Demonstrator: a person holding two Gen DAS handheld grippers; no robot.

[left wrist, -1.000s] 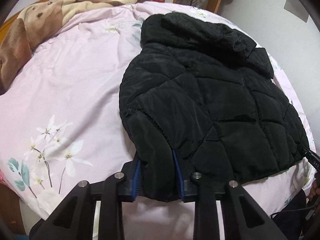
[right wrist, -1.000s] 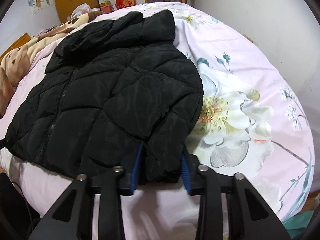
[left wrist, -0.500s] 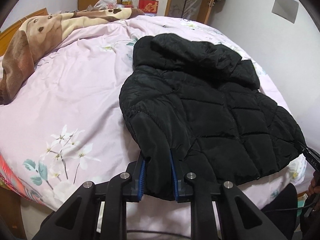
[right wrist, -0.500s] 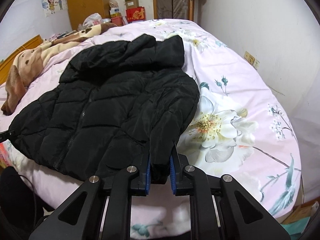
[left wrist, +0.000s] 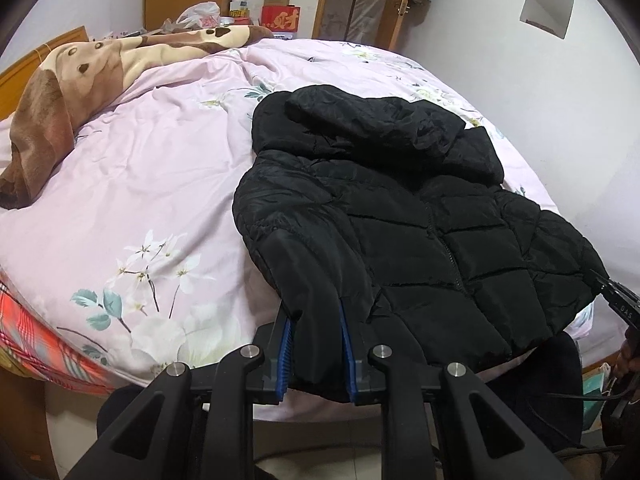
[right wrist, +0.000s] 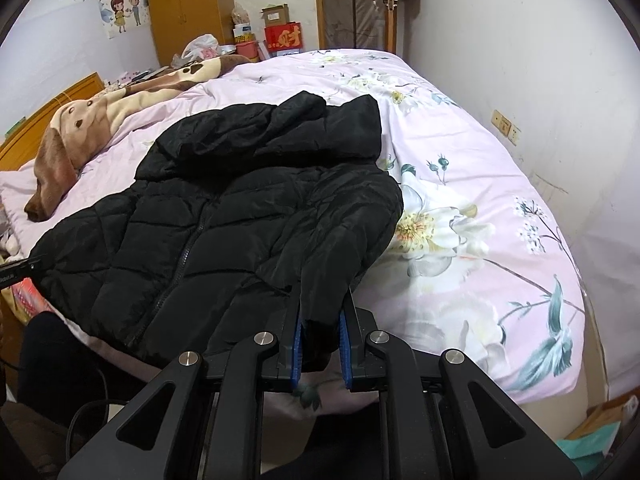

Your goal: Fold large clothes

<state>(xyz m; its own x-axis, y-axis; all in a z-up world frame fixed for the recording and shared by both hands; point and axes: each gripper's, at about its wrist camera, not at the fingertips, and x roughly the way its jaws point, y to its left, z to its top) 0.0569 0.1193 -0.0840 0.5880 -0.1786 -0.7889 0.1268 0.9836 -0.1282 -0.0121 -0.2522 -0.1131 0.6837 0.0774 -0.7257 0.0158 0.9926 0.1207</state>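
Quilted black jacket of faintly shiny cloth; bedsheet smooth matt cotton.

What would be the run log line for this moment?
left gripper: shut on jacket sleeve | right gripper: shut on other sleeve | jacket: front up on bed, zipped

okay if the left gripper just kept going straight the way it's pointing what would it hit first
The black puffer jacket itself. The left gripper is already shut on a sleeve end, and the rest of the jacket lies directly ahead on the pink floral bedcover. Depth is hard to judge through the fisheye.
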